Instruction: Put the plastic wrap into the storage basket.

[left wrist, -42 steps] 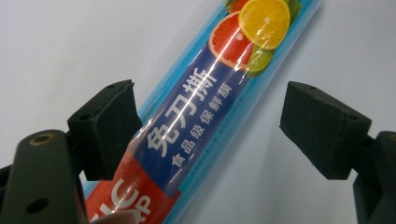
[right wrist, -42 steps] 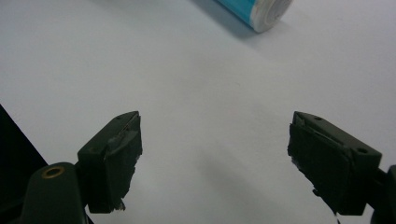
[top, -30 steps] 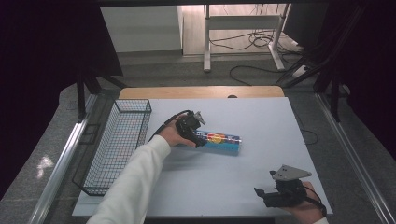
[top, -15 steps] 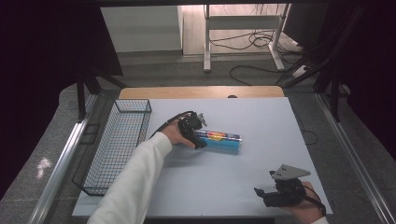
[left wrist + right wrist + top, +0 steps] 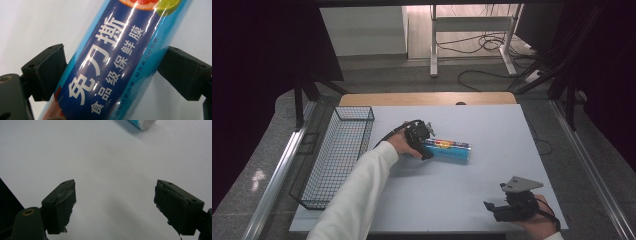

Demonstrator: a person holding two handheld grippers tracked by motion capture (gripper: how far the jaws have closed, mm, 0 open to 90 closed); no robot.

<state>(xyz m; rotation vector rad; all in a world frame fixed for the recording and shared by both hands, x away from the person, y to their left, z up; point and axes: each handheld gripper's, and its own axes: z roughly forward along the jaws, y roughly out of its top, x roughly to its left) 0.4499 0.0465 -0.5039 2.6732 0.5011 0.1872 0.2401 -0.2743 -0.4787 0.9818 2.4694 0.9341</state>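
Blue wrap roll (image 5: pixel 447 150): a glossy blue tube of cling film with white Chinese lettering and a fruit picture is seen lying on its side on the desk, near the middle, its length running left to right in the high view.
Desk (image 5: pixel 492 125): a pale, matt surface is shown, with a wooden strip along the far edge.
Left gripper (image 5: pixel 424 145): it is placed at the left end of the roll; in the left gripper view the roll (image 5: pixel 110 62) passes between the two black fingers (image 5: pixel 46 71).
Left fingers: they have just been opening and are set apart; a thin gap is seen on each side of the roll, so the roll is not clamped.
Left hand (image 5: pixel 399 146): it is reached in from the lower left in a white sleeve.
Right gripper (image 5: pixel 489 209): it is held low at the near right corner of the desk, well apart from the roll.
Right fingers (image 5: pixel 60 203): they are spread wide over bare desk, with nothing between them; one end of the roll (image 5: pixel 143 123) is glimpsed far off.
Wire basket (image 5: pixel 337 155): a black mesh basket is set along the left edge of the desk, beside the left forearm.
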